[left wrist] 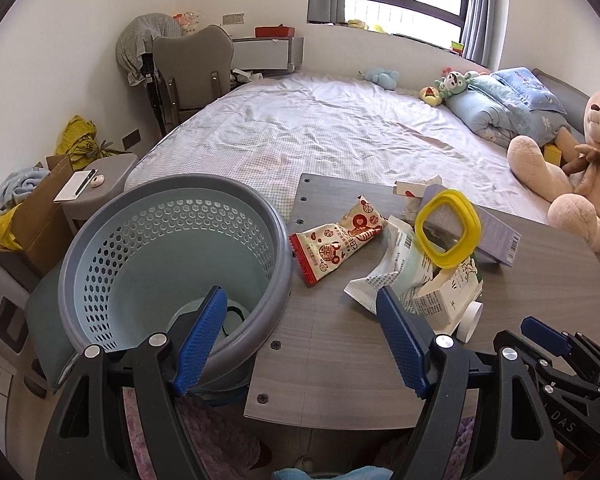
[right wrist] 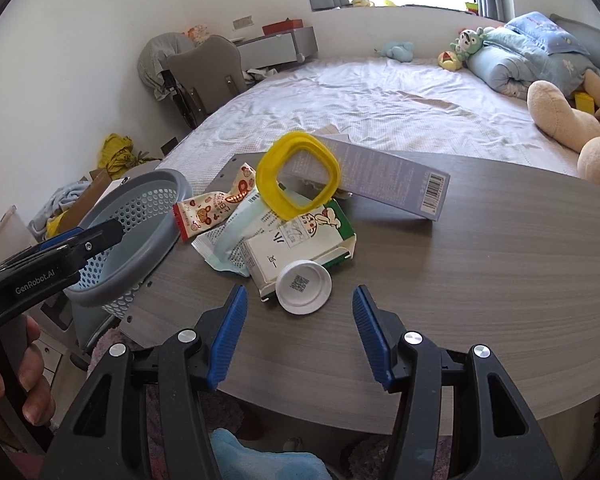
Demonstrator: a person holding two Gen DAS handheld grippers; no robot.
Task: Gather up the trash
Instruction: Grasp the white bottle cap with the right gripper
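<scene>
**Basket at the edge, trash still piled**

I keep the basket (left wrist: 172, 256) against the bench (right wrist: 480, 280) edge so trash drops straight in. My left hand-held gripper (left wrist: 300, 312) and right hand-held gripper (right wrist: 300, 316) both gape empty, the right aimed at the white lid (right wrist: 304, 286) fronting the wrapper pile.

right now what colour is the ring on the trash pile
Yellow ring, clearest in the right wrist view.

Just ahead of the right claw (right wrist: 300, 336), a smooth white plastic lid (right wrist: 304, 287) lies against a printed cardboard carton (right wrist: 300, 244). Beyond them are a glossy yellow plastic ring (right wrist: 298, 176) and a shiny foil snack wrapper (right wrist: 216, 208). The table (right wrist: 480, 280) under the claw is matt grey wood grain. The claw's blue pads (right wrist: 230, 336) are ribbed.
</scene>
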